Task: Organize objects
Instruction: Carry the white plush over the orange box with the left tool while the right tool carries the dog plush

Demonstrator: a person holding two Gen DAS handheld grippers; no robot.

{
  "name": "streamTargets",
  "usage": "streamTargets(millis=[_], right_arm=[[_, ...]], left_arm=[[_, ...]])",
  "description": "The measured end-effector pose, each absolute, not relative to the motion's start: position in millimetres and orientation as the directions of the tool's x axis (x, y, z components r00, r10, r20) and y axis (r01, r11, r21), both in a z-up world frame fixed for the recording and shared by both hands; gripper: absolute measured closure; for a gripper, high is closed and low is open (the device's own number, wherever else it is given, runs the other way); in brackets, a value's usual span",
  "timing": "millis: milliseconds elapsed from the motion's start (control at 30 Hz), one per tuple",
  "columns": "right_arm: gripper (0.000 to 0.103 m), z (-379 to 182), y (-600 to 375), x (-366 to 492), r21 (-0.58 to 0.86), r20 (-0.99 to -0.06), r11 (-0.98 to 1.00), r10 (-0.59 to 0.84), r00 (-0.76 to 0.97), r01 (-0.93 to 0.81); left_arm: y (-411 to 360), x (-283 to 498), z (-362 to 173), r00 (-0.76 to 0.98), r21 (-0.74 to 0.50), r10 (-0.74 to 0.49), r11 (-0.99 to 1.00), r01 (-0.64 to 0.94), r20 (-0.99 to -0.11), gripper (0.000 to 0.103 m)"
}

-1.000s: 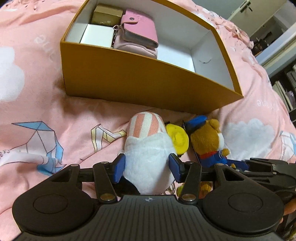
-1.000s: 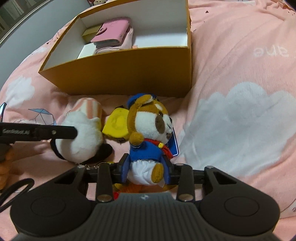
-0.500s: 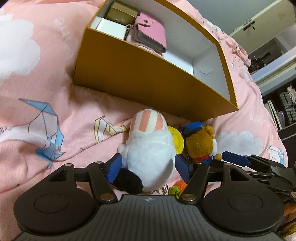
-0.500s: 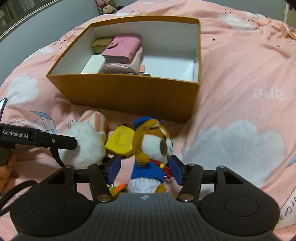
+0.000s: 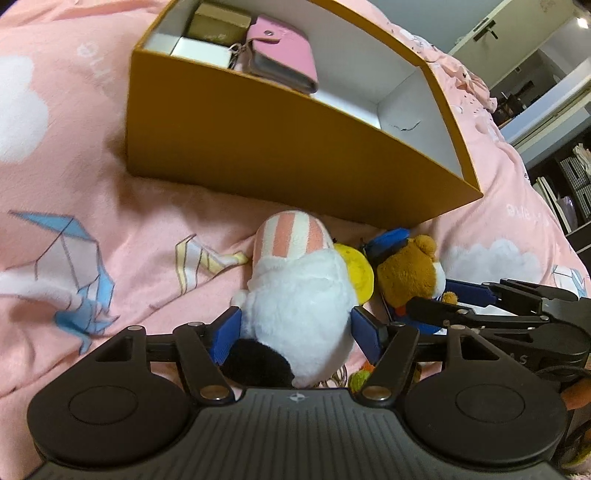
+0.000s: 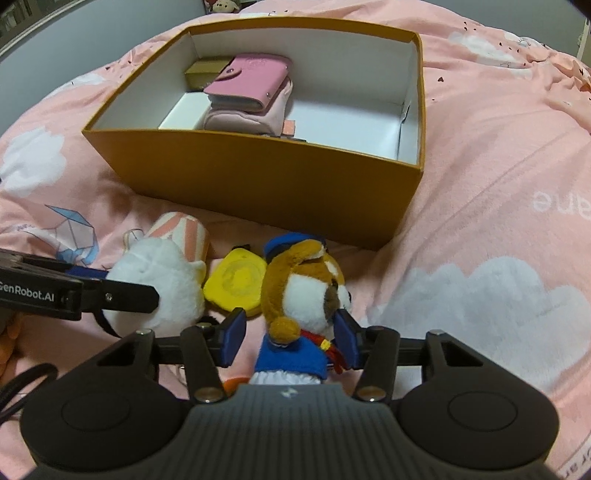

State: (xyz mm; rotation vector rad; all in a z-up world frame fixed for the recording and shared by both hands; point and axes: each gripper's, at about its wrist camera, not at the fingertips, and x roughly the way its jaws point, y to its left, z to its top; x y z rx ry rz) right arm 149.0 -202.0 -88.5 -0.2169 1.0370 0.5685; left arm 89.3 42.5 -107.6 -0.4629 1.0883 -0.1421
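The lower part of the white plush (image 5: 295, 314) is cut off behind the left gripper (image 5: 295, 330) body, and its black patch disappears under the housing. The bear plush (image 6: 303, 295) loses its legs below the right gripper (image 6: 287, 336) body. Inside the orange box (image 6: 258, 177) the near wall hides the bottom of the pink wallet (image 6: 251, 83) and the pale pouch under it; a white box (image 5: 201, 55) and a gold box (image 5: 218, 24) sit in the far left corner, partly covered.

A second ago the left pads pressed the white plush; now the jaws stand wide, flanking it, and whether the pads still touch the fur is hard to tell. The right jaws squeezed the bear's body a second ago, then spread, and now are closing again, the bear's neck and blue shirt between them with a gap on the left pad.

Both toys lie on the pink bedspread (image 6: 480, 240) just before the box's near wall, a yellow disc (image 6: 236, 282) between them. The right half of the box floor is bare, and open bedspread lies to the right
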Motion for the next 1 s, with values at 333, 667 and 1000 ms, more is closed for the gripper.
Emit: streamTargets(millis=[333,667,1000], right_arm=[[0.059,-101,-203,152,0.066,-0.875,0.842,0.306,0.375,-0.535],[0.063,-74,-214,142,0.101,-0.846,0.849,0.348,0.405,-0.518],[0.064,-11,-224,138,0.191,-0.744,0.82,0.479,0.465,-0.54]], left_arm=[[35,95,-110,0.474,-0.415,-0.332,0.907,-0.078,-0.816,0.03],[27,74,-75,0.565,-0.34,-0.276,0.94,-0.009,-0.778,0.036],[22,63,-11,0.687,-0.359,-0.313,0.93,0.08,-0.656,0.036]])
